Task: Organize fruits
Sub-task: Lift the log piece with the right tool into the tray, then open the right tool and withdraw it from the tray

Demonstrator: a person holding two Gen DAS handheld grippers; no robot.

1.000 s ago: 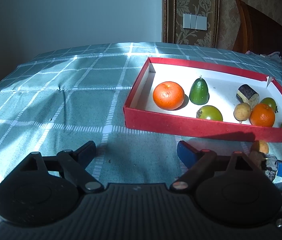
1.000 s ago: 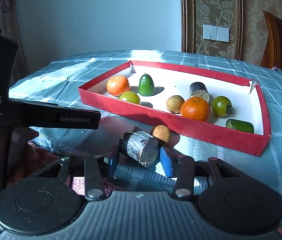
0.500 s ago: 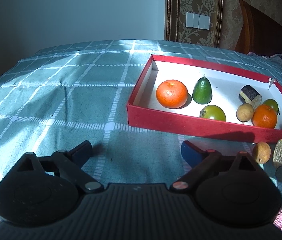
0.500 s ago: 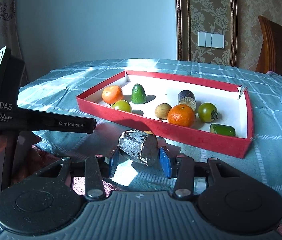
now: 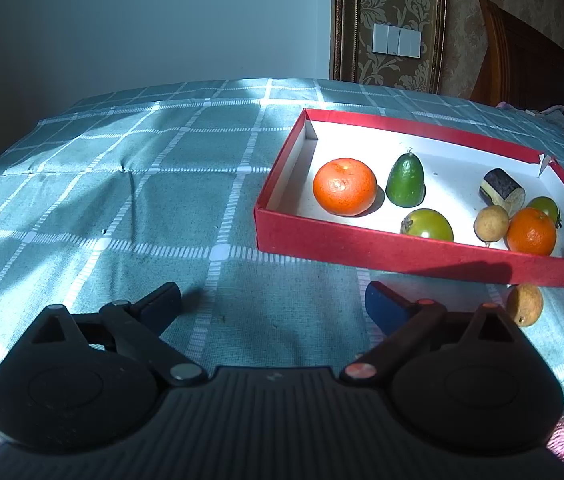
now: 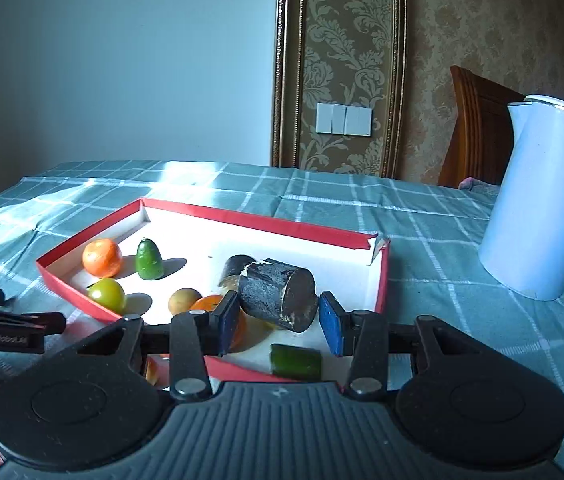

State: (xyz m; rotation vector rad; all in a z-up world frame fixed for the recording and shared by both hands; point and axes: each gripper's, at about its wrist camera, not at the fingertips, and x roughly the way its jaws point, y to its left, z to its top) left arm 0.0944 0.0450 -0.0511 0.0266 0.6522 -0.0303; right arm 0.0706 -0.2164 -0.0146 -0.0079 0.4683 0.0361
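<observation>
Fruits sit inside a shallow red tray (image 5: 381, 246) with a white floor, resting on a teal checked tablecloth (image 5: 122, 184) that covers the surface. Left wrist view shows, from left to right, an orange (image 5: 344, 186), a green avocado-shaped fruit (image 5: 405, 180), a green tomato (image 5: 427, 225), a small tan round fruit (image 5: 491, 223), a dark cut cylinder (image 5: 501, 191), a second orange (image 5: 531, 231) and a second green tomato (image 5: 543, 206) partly hidden behind it. One more tan fruit (image 5: 525, 305) lies outside on the cloth, just beside the near wall of the tray.

Left gripper (image 5: 274, 306) hangs low over bare cloth; its jaws have just been opening and now stand wide apart with nothing between them.

Right gripper (image 6: 278, 320) has its jaws clamped on a dark cylindrical piece (image 6: 278, 294), held tilted above the tray's near right part. A green cut piece (image 6: 295, 361) lies below it in the tray. A white kettle (image 6: 541, 200) stands right of the tray, apart from it.
</observation>
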